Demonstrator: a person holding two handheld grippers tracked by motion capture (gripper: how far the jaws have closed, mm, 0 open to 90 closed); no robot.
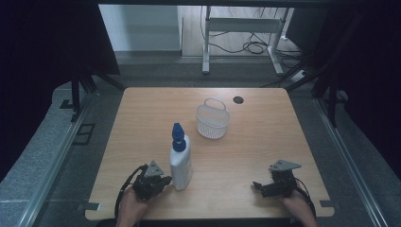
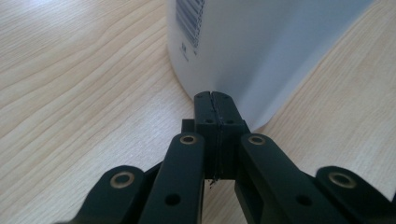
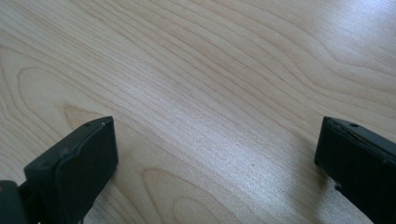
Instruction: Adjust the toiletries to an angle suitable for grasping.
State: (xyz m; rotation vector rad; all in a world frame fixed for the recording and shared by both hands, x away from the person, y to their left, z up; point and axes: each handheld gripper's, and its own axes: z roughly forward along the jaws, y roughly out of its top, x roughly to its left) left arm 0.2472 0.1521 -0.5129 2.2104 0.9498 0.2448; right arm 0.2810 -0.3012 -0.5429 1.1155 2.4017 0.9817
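One white bottle [image 1: 181, 165] with blue cap, upright, lower centre of high view, on surface [image 1: 246, 156]. Rigid plastic, smooth, probably slippery, maybe heavy if full. Better grasp at flat body sides, mid-height. Left gripper [image 2: 215, 100] fingers clenched together, empty, tips at bottle base. Right gripper [image 1: 263, 187] fingers released, wide apart, lower right.

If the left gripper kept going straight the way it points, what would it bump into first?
The white bottle. The left gripper, fingers pressed together, points at its lower side from very close; whether the tips already touch it is hard to tell.
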